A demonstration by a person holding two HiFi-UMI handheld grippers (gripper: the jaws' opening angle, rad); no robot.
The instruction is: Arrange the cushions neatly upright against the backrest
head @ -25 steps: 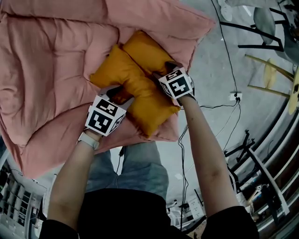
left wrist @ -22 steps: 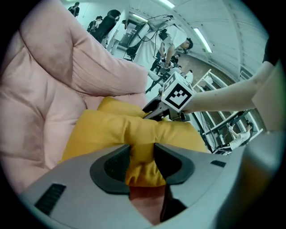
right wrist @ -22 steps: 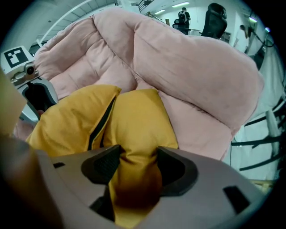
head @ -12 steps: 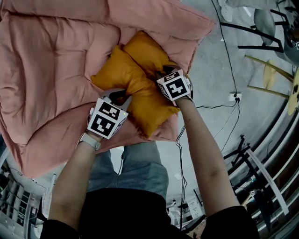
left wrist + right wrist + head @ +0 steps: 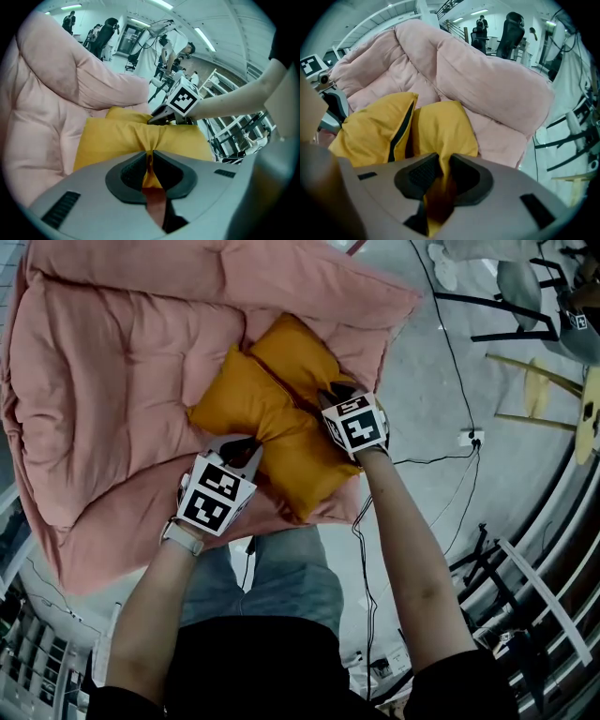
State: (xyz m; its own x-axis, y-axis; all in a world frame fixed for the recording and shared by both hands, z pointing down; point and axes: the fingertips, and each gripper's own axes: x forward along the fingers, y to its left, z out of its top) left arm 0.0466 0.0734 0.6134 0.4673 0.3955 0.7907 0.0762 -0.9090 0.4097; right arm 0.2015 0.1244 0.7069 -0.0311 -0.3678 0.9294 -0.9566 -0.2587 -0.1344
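2 mustard-yellow cushions lie side by side and touching on the front part of a pink padded seat. The near cushion lies closest to the person. The left gripper sits at the middle of its near edge. Its jaws have just been closing and now pinch a raised fold of the yellow cloth, with the cushion spreading to both sides of the pinch. The far cushion lies beyond it, closer to the backrest. The right gripper stands at the right side of the pair, where the 2 meet. Its jaws have also just been closing and grip a bunch of yellow cloth. In the right gripper view that cloth seems to belong to the far cushion, while the near one, with a dark zip line, lies to its left. Both grippers point steeply down.

The seat is thickly stuffed and quilted, and its backrest rises in big soft rolls behind the cushions. It rests on a grey floor, where a black cable runs to a white socket. A black chair and a pale wooden stool stand well apart to the right. Several people stand far back in the bright hall
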